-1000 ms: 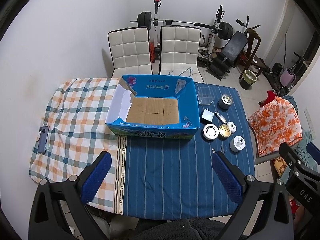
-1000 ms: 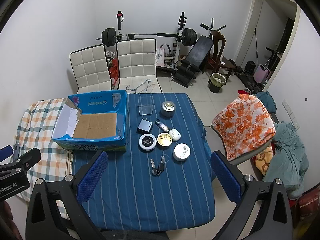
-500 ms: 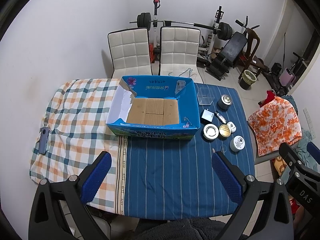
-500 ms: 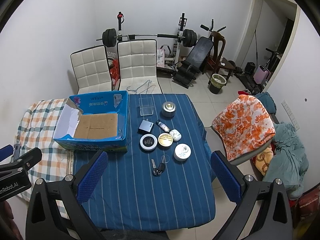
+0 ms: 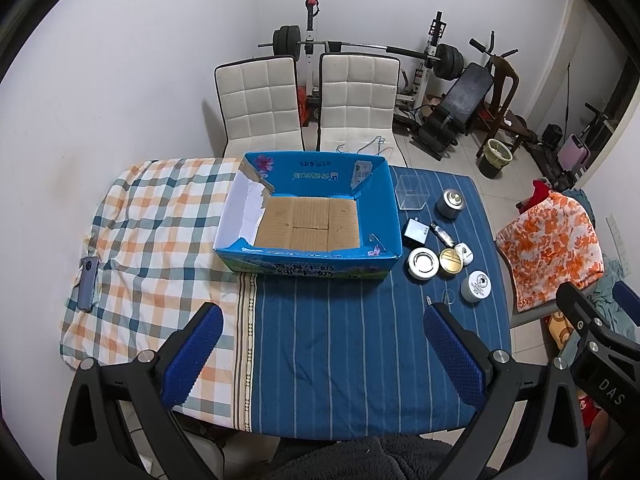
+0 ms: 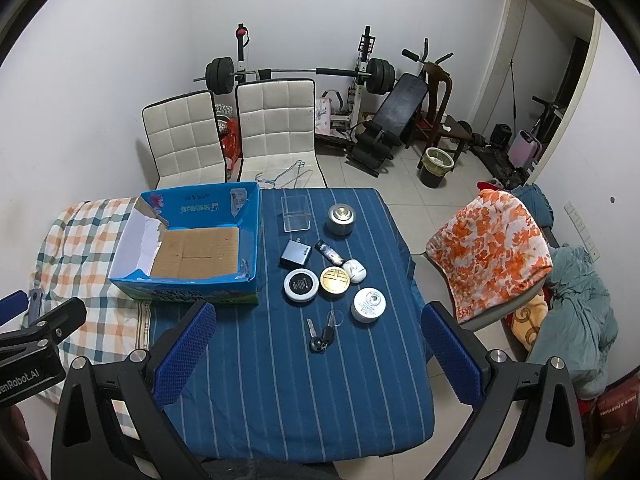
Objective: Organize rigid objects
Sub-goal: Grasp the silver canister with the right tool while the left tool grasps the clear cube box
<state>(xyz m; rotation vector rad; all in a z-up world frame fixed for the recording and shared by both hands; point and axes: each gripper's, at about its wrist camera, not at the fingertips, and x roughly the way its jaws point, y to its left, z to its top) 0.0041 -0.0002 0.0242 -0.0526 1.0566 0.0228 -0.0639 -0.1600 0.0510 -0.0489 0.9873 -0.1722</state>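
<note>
Blue cardboard forms the open box that stands on the table, half on the blue striped cloth and half on the checked cloth to its left. The box holds nothing; only its brown bottom shows, and one white flap at its left side is torn.

To the right of the box the small rigid things lie together on the striped cloth. A clear plastic case and a round metal tin are at the far side. Nearer come a dark square charger, a small dark tube and a white earbud case. Below them a black-topped round tin and a gold-topped round tin touch each other, and a white round tin lies just beside them. A bunch of keys is the nearest thing to the camera.

The right gripper hangs above the near part of the table, its jaws wide apart and holding nothing, with the keys between its blue pads in the view. The left gripper is also high over the near edge, jaws wide and empty. A phone lies on the checked cloth, far left. Two white chairs stand behind the table.
</note>
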